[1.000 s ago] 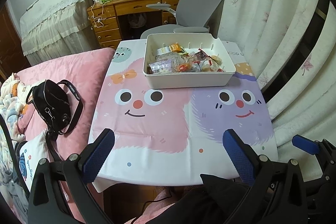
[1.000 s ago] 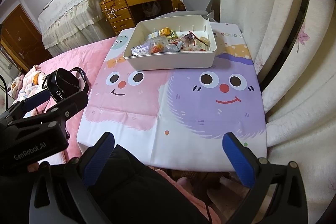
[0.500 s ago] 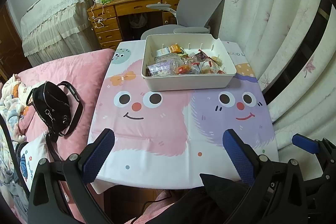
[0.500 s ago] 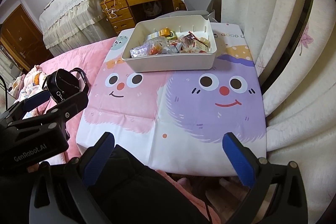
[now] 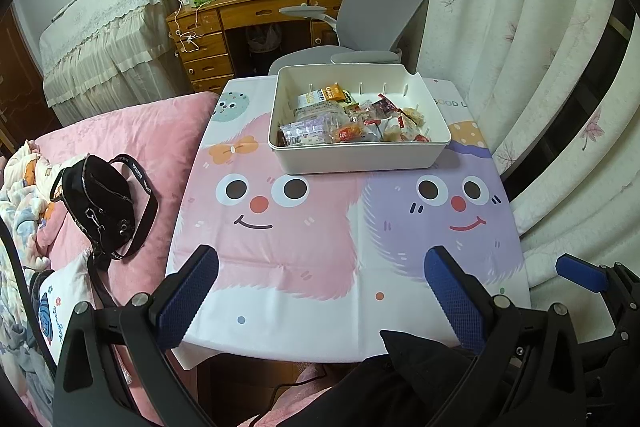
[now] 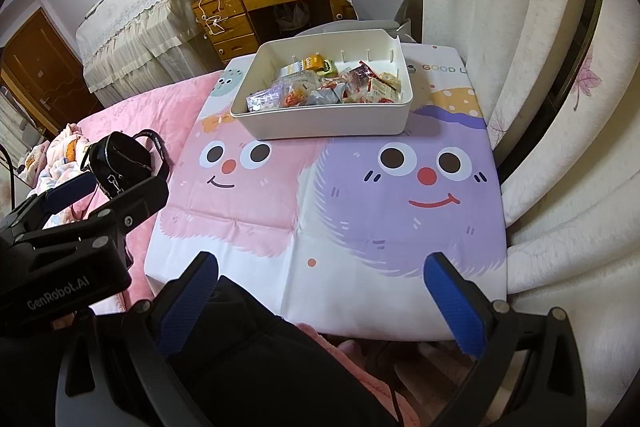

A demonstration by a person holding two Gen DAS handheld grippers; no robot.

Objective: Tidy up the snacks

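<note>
A white rectangular bin point(image 5: 360, 157) stands at the far side of the small table, filled with several wrapped snacks point(image 5: 344, 119). It also shows in the right wrist view point(image 6: 328, 125), with the snacks point(image 6: 320, 87) inside. My left gripper point(image 5: 320, 287) is open and empty, held over the table's near edge, well short of the bin. My right gripper point(image 6: 320, 291) is open and empty, also at the near edge. The left gripper's body shows at the left of the right wrist view point(image 6: 72, 227).
The table wears a cartoon cloth with pink and purple faces point(image 5: 320, 227). A pink bed with a black bag point(image 5: 100, 207) lies to the left. Curtains point(image 5: 560, 87) hang close on the right. A grey chair point(image 5: 372, 11) and a wooden desk stand behind the table.
Both grippers have drawn back and risen slightly, so the table and bin sit a little lower and nearer in view. Both stay open and empty.
</note>
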